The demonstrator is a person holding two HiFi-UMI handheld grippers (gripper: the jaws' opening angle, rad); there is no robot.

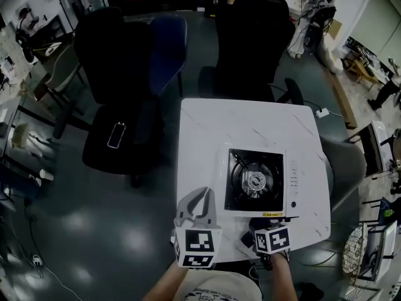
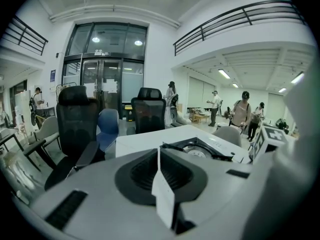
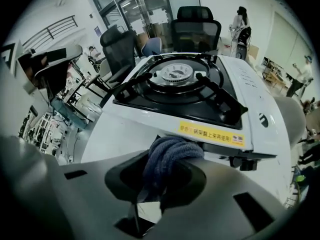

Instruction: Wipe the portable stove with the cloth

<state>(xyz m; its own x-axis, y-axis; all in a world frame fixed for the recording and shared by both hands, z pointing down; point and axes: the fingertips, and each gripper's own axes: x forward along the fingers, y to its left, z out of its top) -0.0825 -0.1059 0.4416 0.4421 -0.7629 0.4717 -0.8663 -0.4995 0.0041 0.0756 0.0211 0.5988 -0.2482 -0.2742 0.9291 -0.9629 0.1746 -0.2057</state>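
Observation:
The portable stove (image 1: 257,180), white with a black burner top, sits on the near right part of the white table (image 1: 207,137). In the right gripper view the stove (image 3: 185,84) fills the frame just ahead, its yellow label facing me. My right gripper (image 3: 165,151) is shut on a bunched dark blue cloth (image 3: 167,159), held just short of the stove's front edge. In the head view the right gripper (image 1: 259,223) is at the stove's near edge. My left gripper (image 1: 203,194) hovers left of the stove, its jaws shut and empty (image 2: 159,154). The left gripper view shows the stove (image 2: 200,149) beyond them.
Black office chairs (image 1: 119,74) stand left of and behind the table, one with a phone (image 1: 116,135) on its seat. A grey chair (image 1: 348,162) is at the right. A white plug (image 1: 322,112) lies off the table's far right corner. People stand far back.

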